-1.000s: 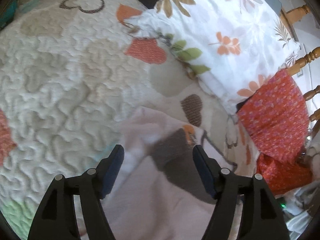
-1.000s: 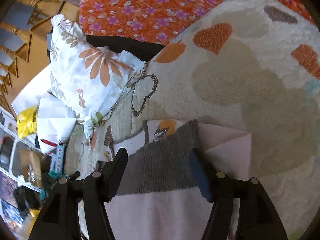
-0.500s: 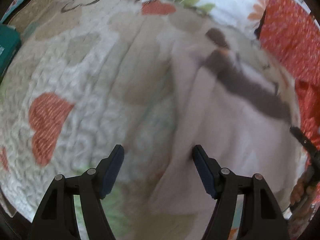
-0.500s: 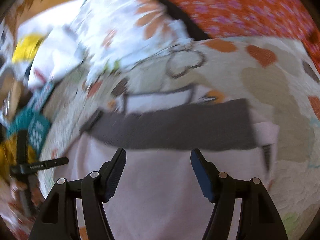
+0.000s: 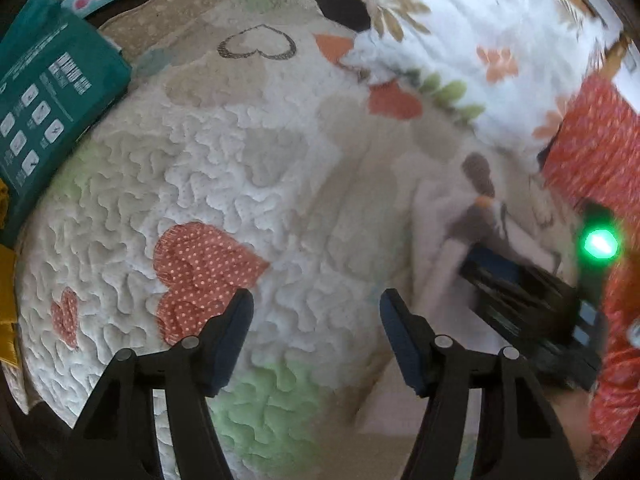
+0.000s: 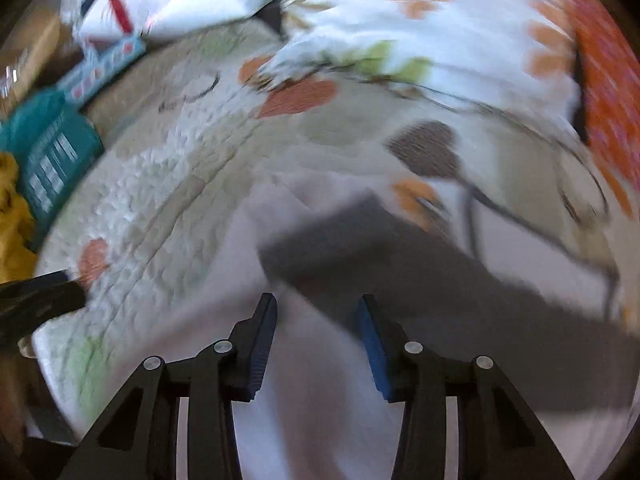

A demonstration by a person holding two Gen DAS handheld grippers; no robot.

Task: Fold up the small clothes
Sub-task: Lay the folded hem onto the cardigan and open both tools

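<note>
- Task progress: the pale pink garment [image 6: 320, 400] with the dark grey band [image 6: 400, 264] lies on the heart-print quilt [image 5: 224, 168], partly spread; blur hides any finished fold. By judgement, folding is at an early or middle stage and the main folds remain to be done.
- Left gripper [image 5: 316, 324]: jaws stand apart and are closing slightly. Only bare quilt lies between them; nothing is held. The garment [image 5: 436, 264] lies to its right, apart from the pads.
- Right gripper [image 6: 316, 328]: jaws are closing, with a gap remaining. It is positioned over the garment, near the end of the grey band. Cloth shows between the pads, but no pad visibly presses it; it grasps nothing yet.
- Surroundings: a teal package [image 5: 48, 108] rests at the quilt's left edge; a floral pillow [image 5: 480, 40] lies beyond the garment.
</note>
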